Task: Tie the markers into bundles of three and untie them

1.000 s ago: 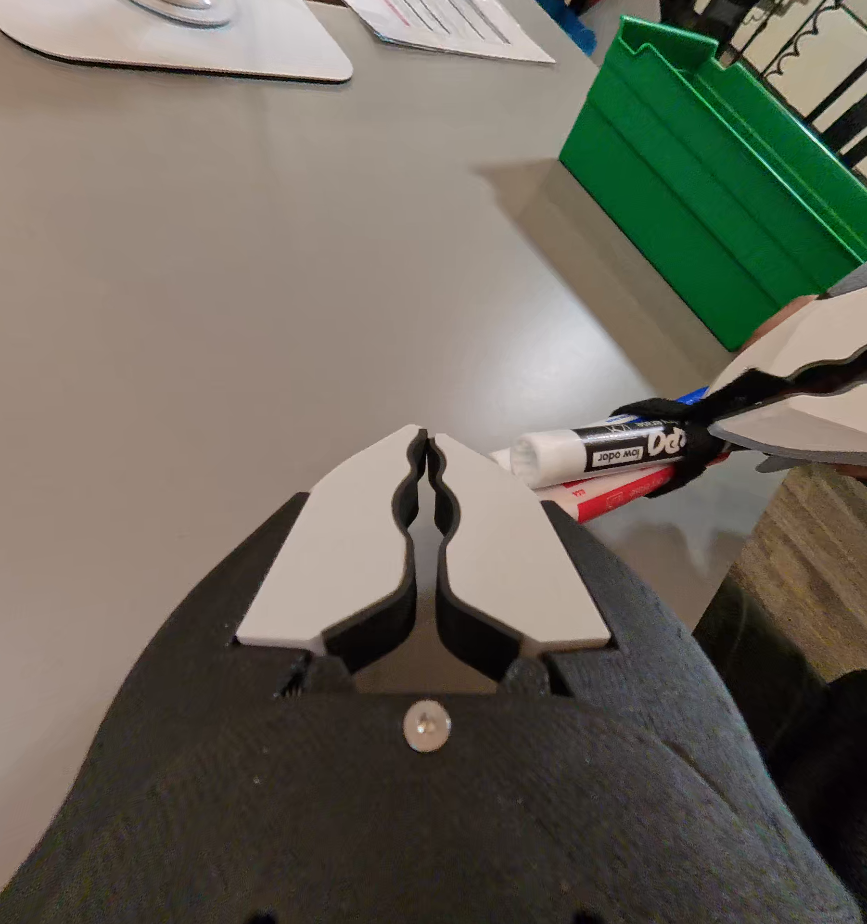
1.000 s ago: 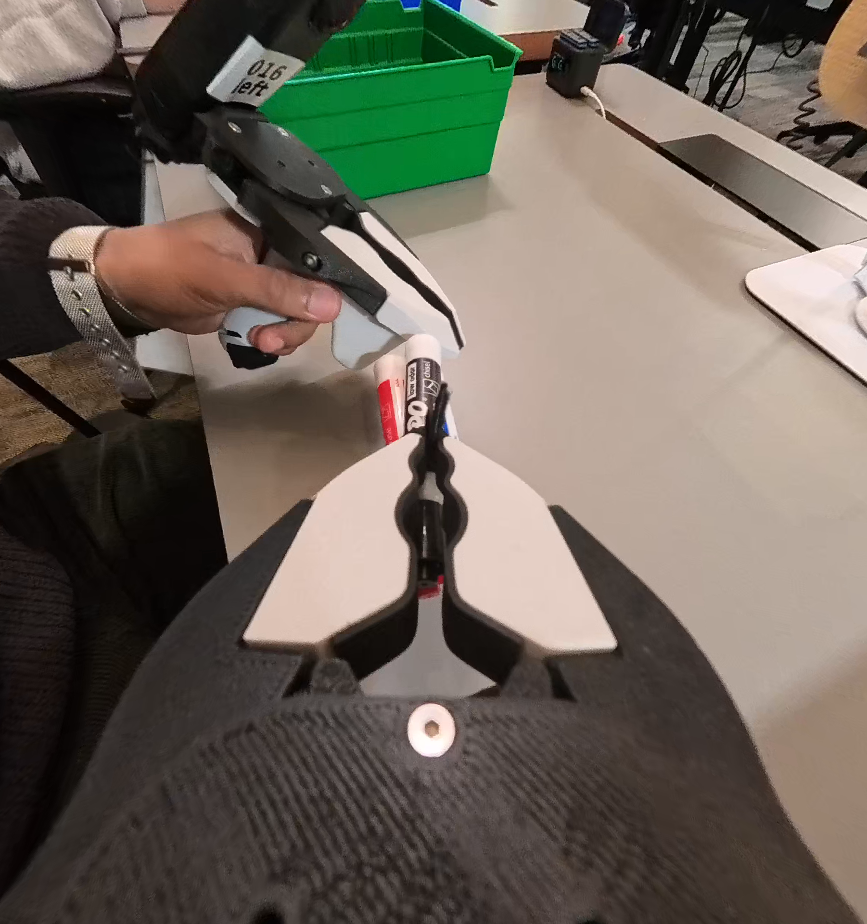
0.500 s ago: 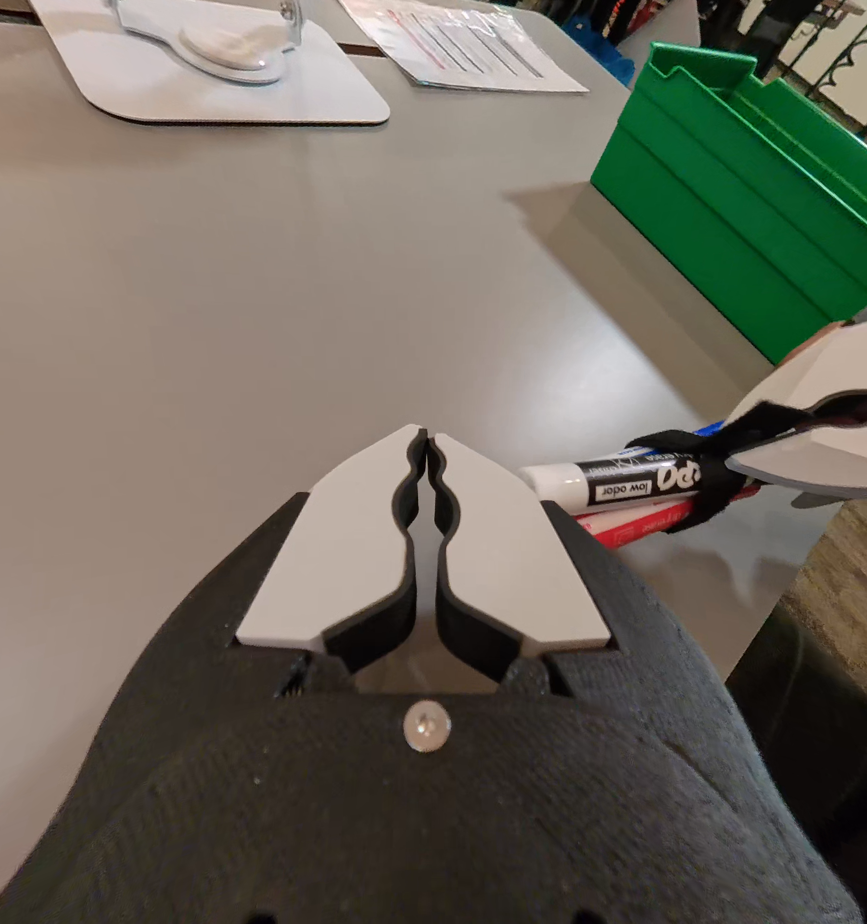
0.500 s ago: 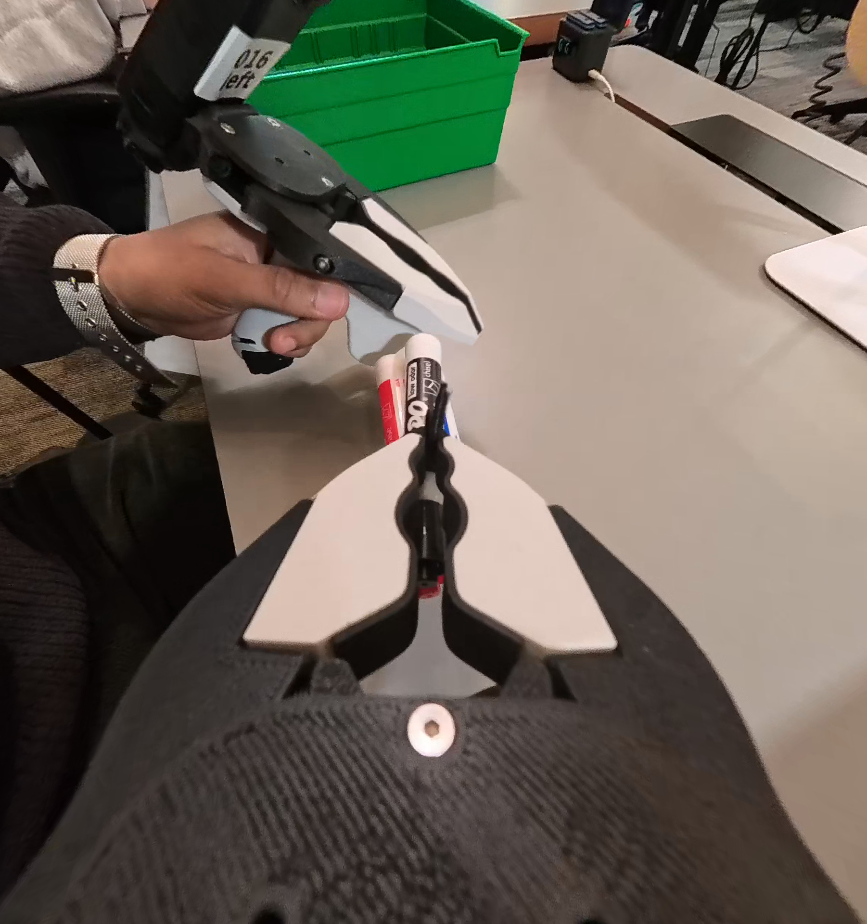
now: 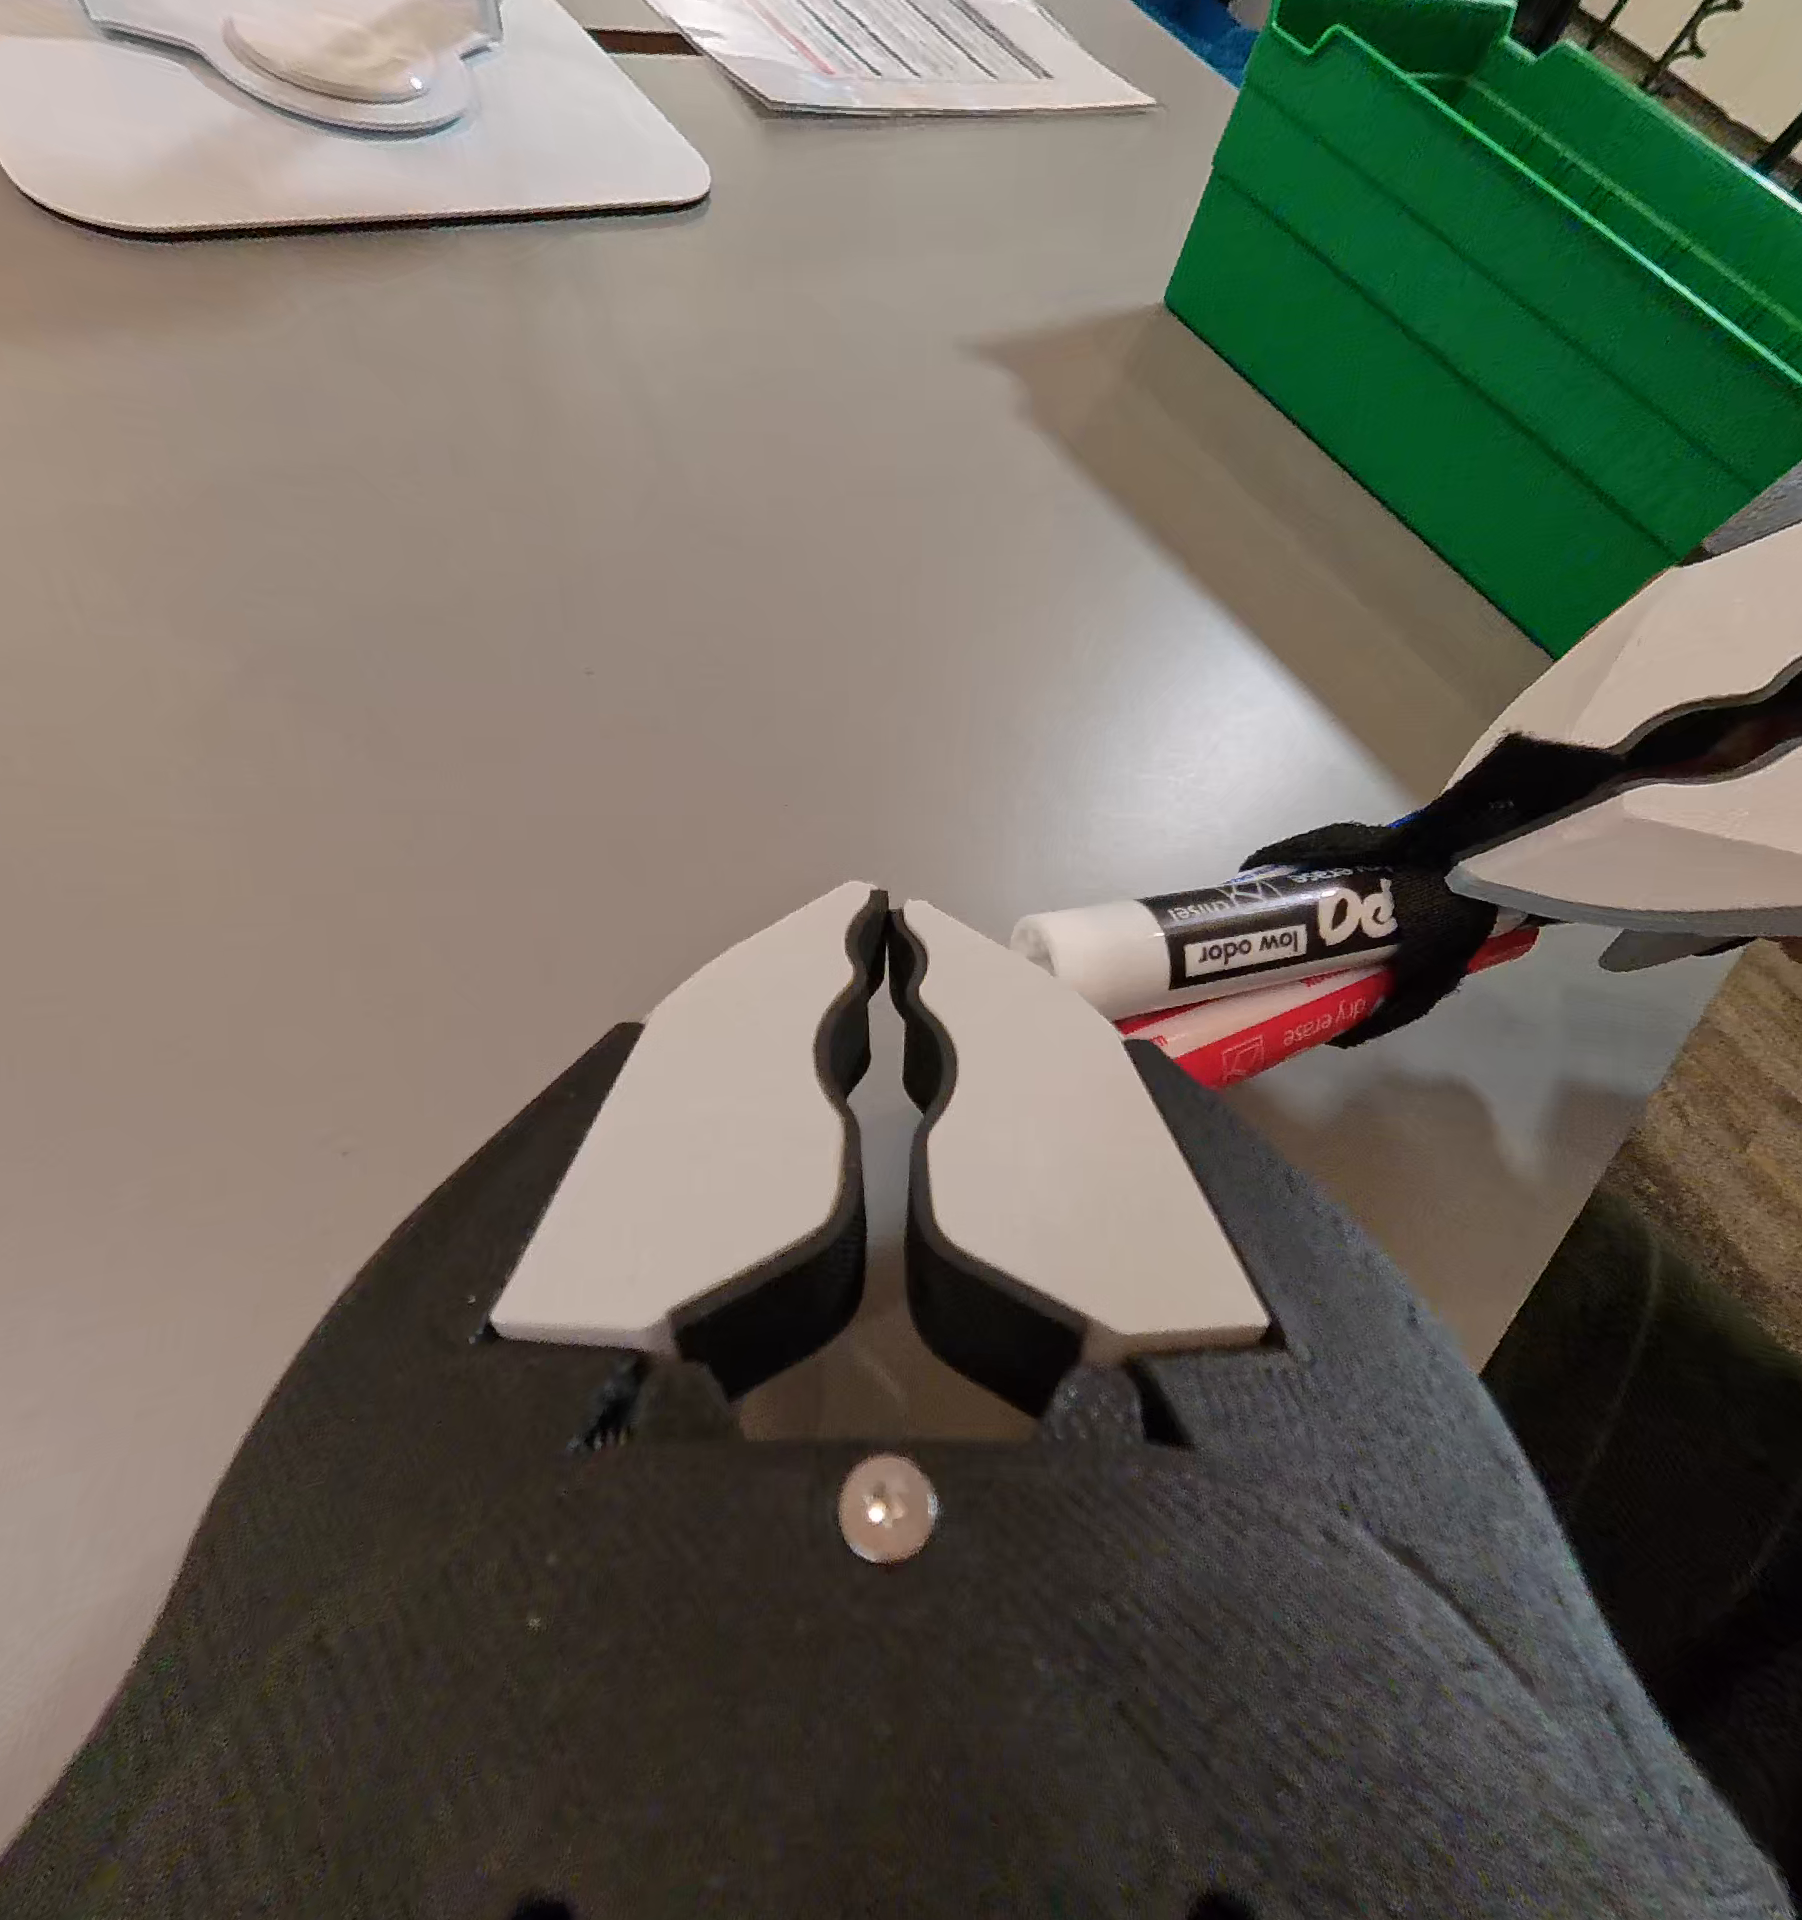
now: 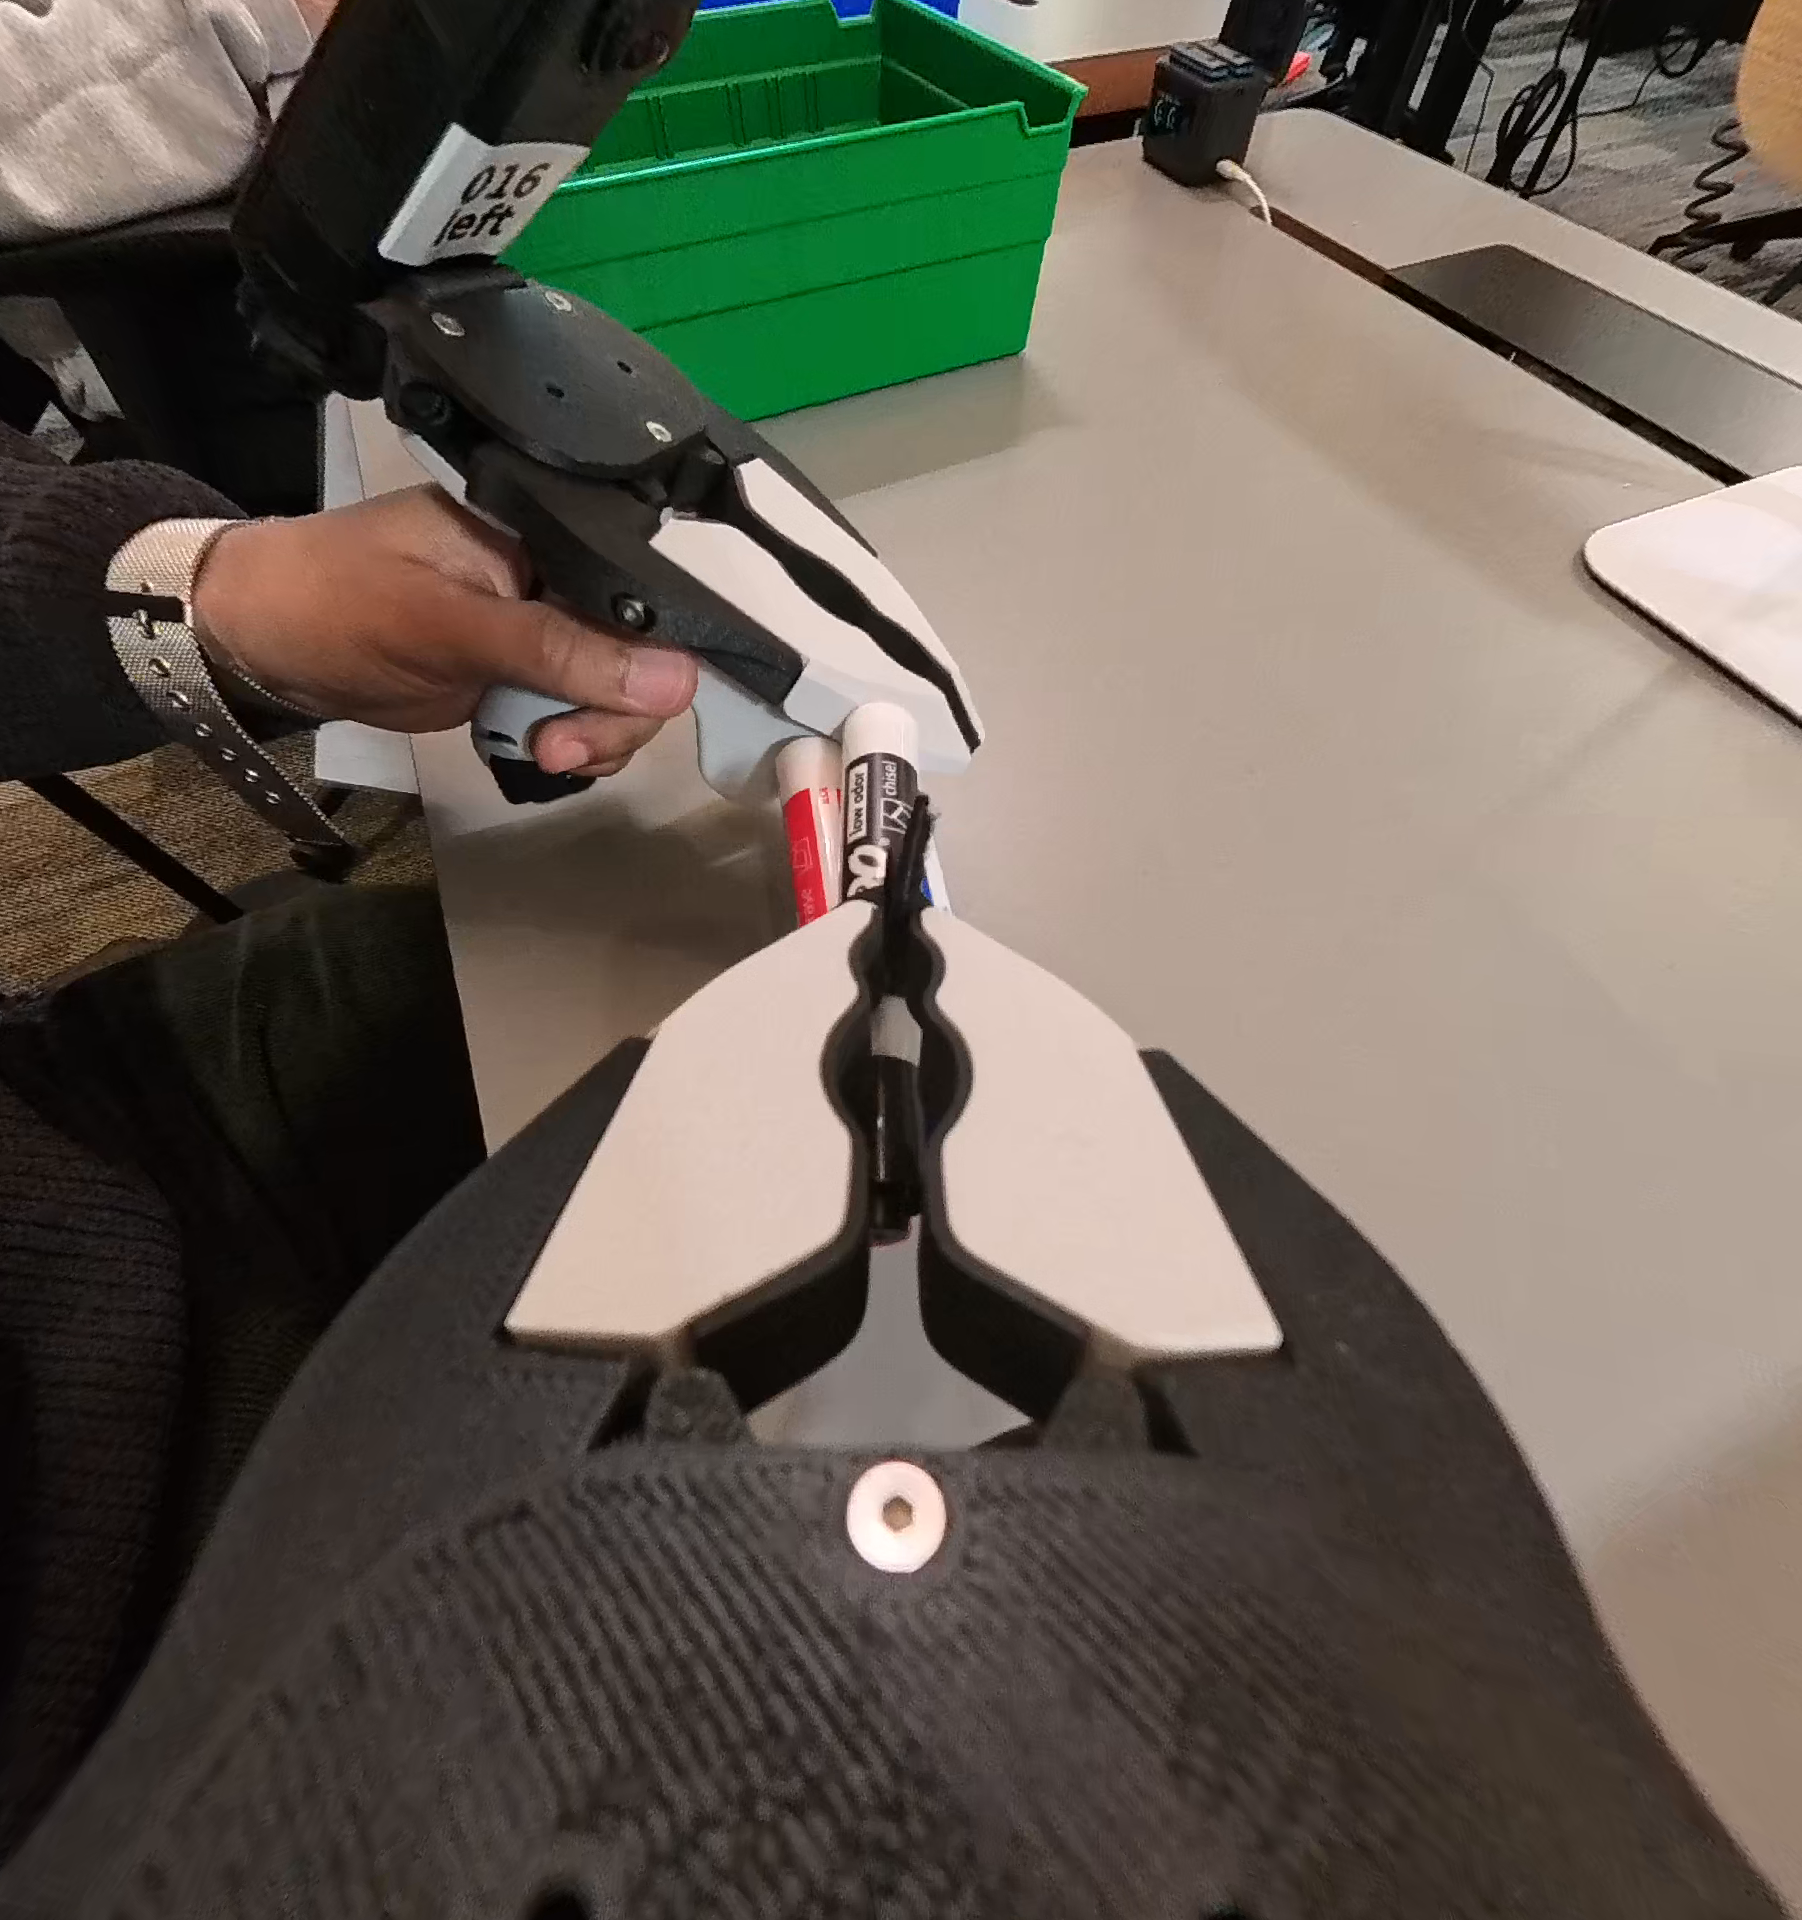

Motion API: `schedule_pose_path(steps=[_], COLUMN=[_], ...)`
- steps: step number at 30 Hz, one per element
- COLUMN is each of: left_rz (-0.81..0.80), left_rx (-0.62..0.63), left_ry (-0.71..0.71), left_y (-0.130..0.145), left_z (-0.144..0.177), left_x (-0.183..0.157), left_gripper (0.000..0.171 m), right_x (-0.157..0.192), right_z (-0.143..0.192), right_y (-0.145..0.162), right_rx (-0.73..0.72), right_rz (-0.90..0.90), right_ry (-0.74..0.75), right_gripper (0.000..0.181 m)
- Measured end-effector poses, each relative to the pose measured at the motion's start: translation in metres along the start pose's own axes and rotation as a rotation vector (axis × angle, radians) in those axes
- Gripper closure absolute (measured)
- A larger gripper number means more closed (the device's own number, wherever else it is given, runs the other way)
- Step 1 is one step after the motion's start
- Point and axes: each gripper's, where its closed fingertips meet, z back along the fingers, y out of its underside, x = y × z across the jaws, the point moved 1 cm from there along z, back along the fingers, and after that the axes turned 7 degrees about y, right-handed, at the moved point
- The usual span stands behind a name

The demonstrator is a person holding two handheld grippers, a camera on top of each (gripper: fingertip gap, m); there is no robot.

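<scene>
- Our right claw is clenched on the black strap that binds a bundle of markers, carrying them just above the near edge of the grey desk; pinching the strap, it seems, lets us lift the whole bundle at once.
- In the bundle we can make out a black-and-white marker on top and a red one beneath it, with a sliver of blue behind. Their ends point toward our left claw.
- Our left claw has its fingers pressed together on nothing and hovers just beside the markers' white end, the person's hand wrapped round its grip.
- A green bin stands toward the far right corner of the desk as the left view shows it, well apart from the bundle. A white mat and a printed sheet lie along the far edge.
- Against the frame a second back, the left view has tipped up to show more of the mat. The right claw's grip on the strap is unchanged.
</scene>
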Motion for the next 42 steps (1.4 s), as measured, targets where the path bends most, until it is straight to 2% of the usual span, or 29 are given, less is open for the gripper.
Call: schedule_pose_path(steps=[7,14,17,20,42], left_rz=[0.026,0.067,0.055,0.042,0.104], left_rx=[-0.014,0.037,0.050,0.048,0.034], left_ry=[-0.035,0.095,0.105,0.082,0.154], left_y=[-0.003,0.005,0.008,0.007,0.007], left_z=[0.007,0.003,-0.001,-0.002,-0.001], left_x=[0.014,-0.001,-0.009,-0.007,-0.007], left_gripper=[0.170,0.171,0.170,0.170,0.170], right_x=[-0.006,-0.021,-0.020,-0.018,-0.015], right_z=[0.002,0.006,0.005,0.005,0.006], right_y=[0.001,0.003,0.003,0.002,-0.001], right_rx=[0.010,0.007,0.006,0.001,-0.014], right_rz=[0.009,-0.012,-0.009,-0.004,0.001], right_ry=[0.024,0.068,0.071,0.062,0.040], right_gripper=[0.178,0.178,0.178,0.178,0.178])
